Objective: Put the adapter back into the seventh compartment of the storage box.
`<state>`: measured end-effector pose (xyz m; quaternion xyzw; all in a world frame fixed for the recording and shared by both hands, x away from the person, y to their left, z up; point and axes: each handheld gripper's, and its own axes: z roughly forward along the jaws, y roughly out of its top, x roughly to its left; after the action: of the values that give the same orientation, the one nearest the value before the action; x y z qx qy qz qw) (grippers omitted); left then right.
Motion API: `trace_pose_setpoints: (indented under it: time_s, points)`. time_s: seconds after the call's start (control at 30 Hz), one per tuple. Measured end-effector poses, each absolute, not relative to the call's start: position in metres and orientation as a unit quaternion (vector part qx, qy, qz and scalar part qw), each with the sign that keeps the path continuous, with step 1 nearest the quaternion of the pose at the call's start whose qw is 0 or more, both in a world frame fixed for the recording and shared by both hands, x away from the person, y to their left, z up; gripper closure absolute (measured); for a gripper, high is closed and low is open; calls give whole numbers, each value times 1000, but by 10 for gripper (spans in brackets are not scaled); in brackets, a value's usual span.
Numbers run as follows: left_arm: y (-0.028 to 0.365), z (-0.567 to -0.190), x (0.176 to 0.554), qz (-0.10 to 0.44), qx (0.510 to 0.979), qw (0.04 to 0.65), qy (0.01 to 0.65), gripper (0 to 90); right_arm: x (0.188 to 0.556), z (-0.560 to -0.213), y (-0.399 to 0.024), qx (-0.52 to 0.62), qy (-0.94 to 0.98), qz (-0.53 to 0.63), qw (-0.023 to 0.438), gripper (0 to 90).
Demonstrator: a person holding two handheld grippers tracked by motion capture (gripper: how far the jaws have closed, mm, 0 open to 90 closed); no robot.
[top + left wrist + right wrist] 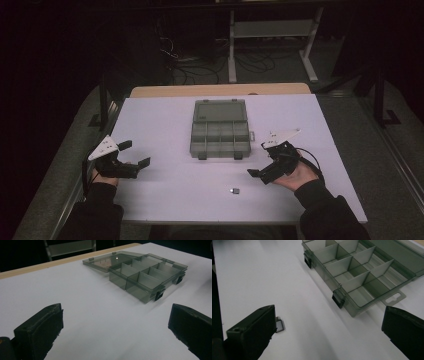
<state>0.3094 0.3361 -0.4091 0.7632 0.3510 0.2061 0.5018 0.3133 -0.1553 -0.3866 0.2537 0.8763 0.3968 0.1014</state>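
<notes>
Open organizer (220,129) sits frame centre on white table (165,195), lid back. Small chip (234,190) lies lower centre, just left of right gripper (264,161). Left gripper (133,157) at left edge. Both spread wide, empty. Risk: flat chip skidding under pinch.

A: Where's the compartment box (220,132)?
B: Mid-table (160,195), lid laid open behind it.
A: Small chip (234,190)?
B: Before the box, nearer the right gripper (264,161); left gripper (133,156) well apart.
</notes>
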Motion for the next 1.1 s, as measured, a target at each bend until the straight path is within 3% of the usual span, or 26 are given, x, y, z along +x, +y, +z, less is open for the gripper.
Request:
trace_pose_setpoints:
  time_s: [1.1]
  points:
    - [336, -409, 310, 205, 764, 502, 350, 0, 310, -407, -114, 200, 916, 342, 61, 0]
